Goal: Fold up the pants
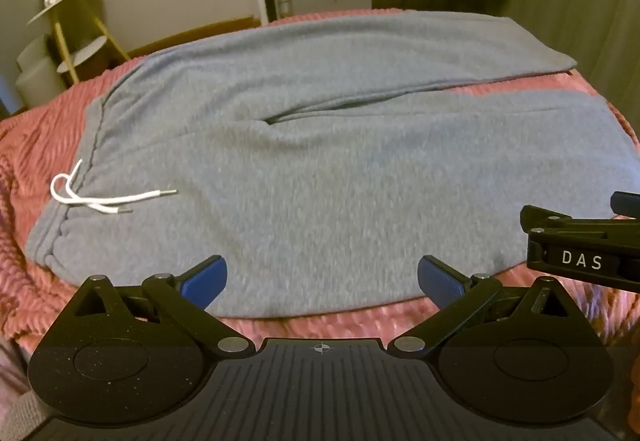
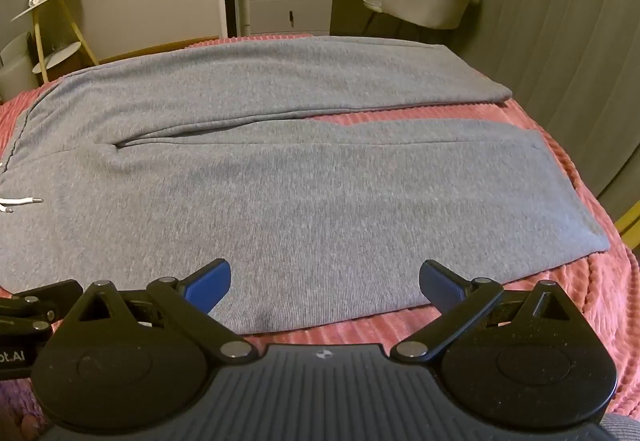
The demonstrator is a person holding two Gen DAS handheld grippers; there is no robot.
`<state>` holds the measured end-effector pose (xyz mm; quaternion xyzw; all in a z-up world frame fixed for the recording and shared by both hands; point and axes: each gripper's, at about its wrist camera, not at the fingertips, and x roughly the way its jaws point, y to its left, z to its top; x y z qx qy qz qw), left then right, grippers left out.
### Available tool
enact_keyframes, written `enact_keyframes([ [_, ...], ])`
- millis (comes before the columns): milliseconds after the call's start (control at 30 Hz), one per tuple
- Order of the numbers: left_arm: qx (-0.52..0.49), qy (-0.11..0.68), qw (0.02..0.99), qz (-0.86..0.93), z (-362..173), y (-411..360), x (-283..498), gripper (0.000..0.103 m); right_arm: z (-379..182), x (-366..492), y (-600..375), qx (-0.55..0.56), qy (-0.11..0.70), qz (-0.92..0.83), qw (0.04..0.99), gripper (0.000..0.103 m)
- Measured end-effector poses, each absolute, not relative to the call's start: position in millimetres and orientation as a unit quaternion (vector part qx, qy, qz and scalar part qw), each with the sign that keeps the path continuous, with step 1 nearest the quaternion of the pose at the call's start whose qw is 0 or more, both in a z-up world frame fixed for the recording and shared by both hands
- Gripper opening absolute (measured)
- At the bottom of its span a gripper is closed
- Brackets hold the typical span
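— Start at the left. What's over there?

— The waistband end of the grey pants (image 1: 320, 169), with a white drawstring (image 1: 100, 197) looped and lying loose on the cloth. The pants are spread flat across a pink ribbed blanket (image 1: 36, 145) on the bed, waist to the left, both legs running off to the right.

— Flat on purpose, you think?

— I'd say so. Front up, legs side by side with a narrow strip of pink showing between them; that layout suits folding one leg over the other.

— And the tools?

— The left gripper (image 1: 322, 279) hangs over the near edge of the pants, toward the waist, angled down at the cloth. Its blue-padded jaws are spread wide, nothing between them. To its right, the right gripper (image 2: 325, 283) sits over the same near edge further along the leg — jaws equally wide apart, also empty. Neither touches the fabric as far as I can see.

— Why both on the near edge?

— My guess: to pinch that long edge at two spots so the near leg lifts evenly.

— How will the cloth behave?

— It looks like soft, thick fleece knit — limp, likely to sag between the two pinches. The blanket's ridges may drag on it a bit.

— And far right?

— The leg hems (image 2: 576, 201), cut straight, the near one close to the bed's edge.
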<state>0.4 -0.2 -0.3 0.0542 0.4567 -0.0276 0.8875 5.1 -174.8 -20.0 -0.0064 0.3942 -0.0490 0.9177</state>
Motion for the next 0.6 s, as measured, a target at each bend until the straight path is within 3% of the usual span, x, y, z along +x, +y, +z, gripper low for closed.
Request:
enact_keyframes([
  [600, 0.052, 0.454, 0.889, -0.027, -6.5, 0.4, 1.7, 0.103, -20.1, 4.9, -173.2, -0.012, 0.392, -0.05, 0.918, 0.101],
])
